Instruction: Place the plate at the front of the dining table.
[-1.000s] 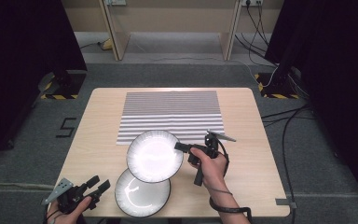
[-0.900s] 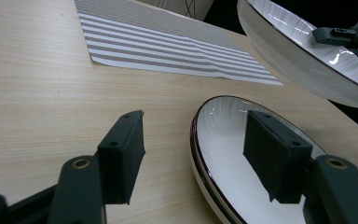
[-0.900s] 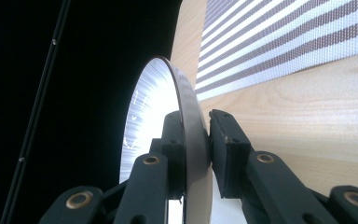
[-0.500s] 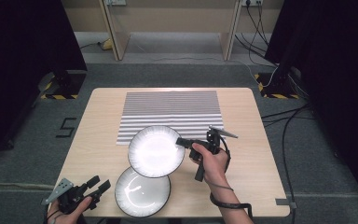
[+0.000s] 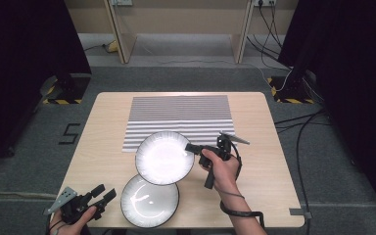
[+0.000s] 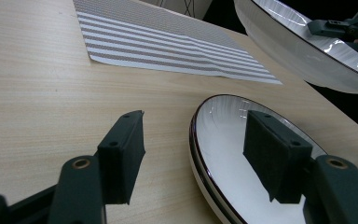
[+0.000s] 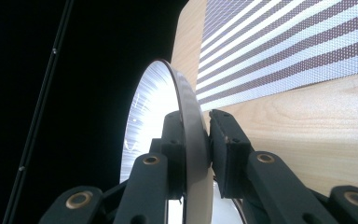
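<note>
Light falls from overhead onto the surface [image 5: 103,147], bright and even, while the floor around it sinks into darkness. Both plates glare white: the raised plate [image 5: 164,157] washes out, the lower plate [image 5: 149,200] shows streaks. In the gripper views the near jaws are soft, and the striped mat [image 7: 284,42] shimmers.

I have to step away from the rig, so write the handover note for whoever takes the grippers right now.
Right gripper: shut on the rim of the lifted plate, held above the table near the striped mat.
Left gripper: open, holding nothing, beside the second plate, which lies flat at the near edge.
Done: one plate picked up.
Left: probably set it on the mat; second plate not yet handled.
</note>
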`<state>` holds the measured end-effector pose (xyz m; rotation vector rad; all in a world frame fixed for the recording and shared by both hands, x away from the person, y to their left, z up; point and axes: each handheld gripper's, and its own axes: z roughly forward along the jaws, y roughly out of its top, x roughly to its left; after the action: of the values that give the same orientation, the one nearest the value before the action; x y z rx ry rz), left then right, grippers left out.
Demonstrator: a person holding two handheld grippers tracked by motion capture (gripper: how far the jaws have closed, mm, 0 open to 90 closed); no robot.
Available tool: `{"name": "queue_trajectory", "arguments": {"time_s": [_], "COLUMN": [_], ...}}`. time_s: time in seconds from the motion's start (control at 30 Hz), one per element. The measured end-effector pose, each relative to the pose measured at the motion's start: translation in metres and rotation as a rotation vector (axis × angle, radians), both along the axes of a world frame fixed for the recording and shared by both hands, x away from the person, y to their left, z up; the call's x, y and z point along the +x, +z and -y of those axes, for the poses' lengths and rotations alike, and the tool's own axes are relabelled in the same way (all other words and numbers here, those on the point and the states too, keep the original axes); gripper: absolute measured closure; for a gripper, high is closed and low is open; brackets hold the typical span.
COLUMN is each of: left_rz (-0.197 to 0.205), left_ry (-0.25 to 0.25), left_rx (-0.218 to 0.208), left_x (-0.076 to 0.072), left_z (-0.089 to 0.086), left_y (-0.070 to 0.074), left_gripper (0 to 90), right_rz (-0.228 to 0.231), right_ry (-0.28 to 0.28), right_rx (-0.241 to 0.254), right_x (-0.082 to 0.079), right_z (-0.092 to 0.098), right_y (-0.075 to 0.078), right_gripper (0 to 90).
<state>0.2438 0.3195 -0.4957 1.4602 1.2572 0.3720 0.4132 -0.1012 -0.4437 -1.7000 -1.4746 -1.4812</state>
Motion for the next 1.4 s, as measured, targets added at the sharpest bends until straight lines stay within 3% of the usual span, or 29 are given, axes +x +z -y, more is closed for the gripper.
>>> {"name": "queue_trajectory", "arguments": {"time_s": [1.4], "left_rz": [-0.006], "left_ry": [-0.005], "left_rx": [-0.003], "left_x": [0.000], "left_z": [0.001], "left_y": [-0.001], "left_gripper": [37.5], "right_rz": [0.003], "right_ry": [-0.058], "right_rx": [-0.009], "right_x": [0.024], "right_z": [0.009], "right_y": [0.009], "right_gripper": [76.0]}}
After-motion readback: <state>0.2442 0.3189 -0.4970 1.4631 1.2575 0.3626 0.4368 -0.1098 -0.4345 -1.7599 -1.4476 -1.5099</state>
